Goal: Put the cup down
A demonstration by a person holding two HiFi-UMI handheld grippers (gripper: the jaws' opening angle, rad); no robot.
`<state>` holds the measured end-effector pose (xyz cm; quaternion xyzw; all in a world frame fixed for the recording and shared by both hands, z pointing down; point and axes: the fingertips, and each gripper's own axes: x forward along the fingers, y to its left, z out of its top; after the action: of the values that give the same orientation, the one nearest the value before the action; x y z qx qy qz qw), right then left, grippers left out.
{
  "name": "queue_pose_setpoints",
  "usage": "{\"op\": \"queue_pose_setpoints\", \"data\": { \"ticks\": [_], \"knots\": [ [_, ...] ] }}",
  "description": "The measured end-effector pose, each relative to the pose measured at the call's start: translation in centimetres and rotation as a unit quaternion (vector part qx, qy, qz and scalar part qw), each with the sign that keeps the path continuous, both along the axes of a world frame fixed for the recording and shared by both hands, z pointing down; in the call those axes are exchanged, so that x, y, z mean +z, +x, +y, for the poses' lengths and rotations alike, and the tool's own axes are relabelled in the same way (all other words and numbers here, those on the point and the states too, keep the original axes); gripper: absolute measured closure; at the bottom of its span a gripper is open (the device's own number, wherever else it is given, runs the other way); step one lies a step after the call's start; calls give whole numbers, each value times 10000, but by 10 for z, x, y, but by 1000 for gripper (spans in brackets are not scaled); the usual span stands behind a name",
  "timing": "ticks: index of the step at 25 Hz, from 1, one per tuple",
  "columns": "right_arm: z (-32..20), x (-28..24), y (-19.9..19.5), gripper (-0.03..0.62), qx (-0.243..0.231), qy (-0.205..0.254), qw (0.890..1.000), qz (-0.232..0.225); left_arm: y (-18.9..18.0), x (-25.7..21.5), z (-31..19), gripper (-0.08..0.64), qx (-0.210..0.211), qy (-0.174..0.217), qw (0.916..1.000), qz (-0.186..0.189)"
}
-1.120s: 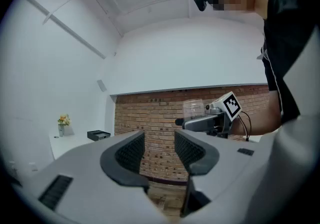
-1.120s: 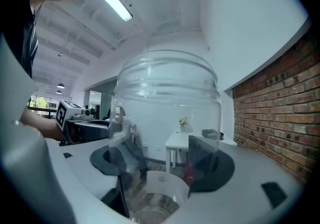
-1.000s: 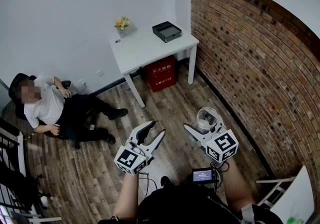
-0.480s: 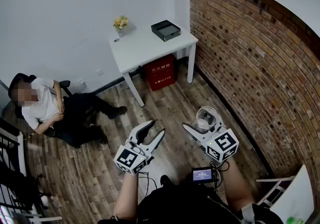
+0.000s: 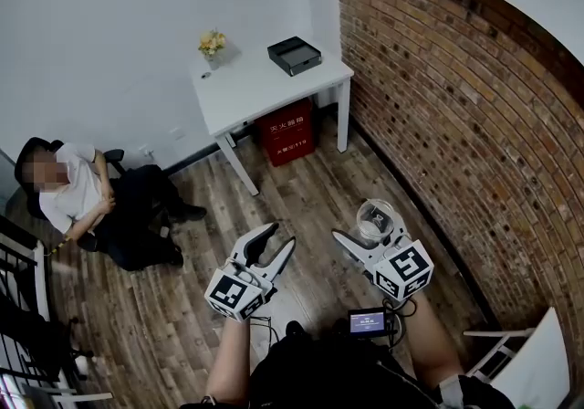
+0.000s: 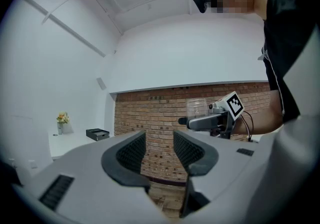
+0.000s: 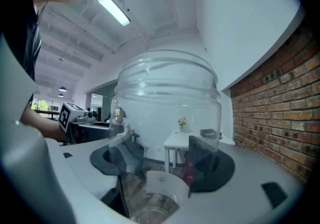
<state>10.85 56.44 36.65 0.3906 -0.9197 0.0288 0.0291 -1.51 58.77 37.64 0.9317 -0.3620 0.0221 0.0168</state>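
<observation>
left gripper (image 5: 281,235): held level, jaws part open, just been closing, nothing between them; free hand, likely idle. right gripper (image 5: 367,232): jaws wide, clamped on clear plastic wide-mouth cup (image 5: 376,215), upright, mouth up, base between pads. white rectangular table (image 5: 265,88) well ahead of fingertips, likely landing spot; near edge of top bare. wooden plank floor (image 5: 310,188) open ahead of both. red brick wall (image 5: 456,124) near, right of cup-side fingers: little room that way.

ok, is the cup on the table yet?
No, the cup is clamped in the right gripper over the floor, well short of the table.
</observation>
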Motion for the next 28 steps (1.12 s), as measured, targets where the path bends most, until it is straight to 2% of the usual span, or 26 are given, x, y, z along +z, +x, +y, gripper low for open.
{"op": "queue_pose_setpoints", "data": {
  "ticks": [7, 14, 20, 28],
  "knots": [
    [-19, 11, 23, 219, -12, -131, 9999, -20, 14, 10, -16, 380, -103, -100, 9999, 70],
    [-67, 21, 25, 219, 80, -209, 9997, 2, 9, 21, -69, 380, -103, -152, 9998, 95],
    [-141, 28, 11, 218, 234, -259, 9994, 19, -8, 30, -145, 399, 108, -188, 9995, 241],
    [-257, 13, -33, 218, 478, -277, 9984, 138, -56, 18, -262, 405, 438, -167, 9978, 478]
  ]
}}
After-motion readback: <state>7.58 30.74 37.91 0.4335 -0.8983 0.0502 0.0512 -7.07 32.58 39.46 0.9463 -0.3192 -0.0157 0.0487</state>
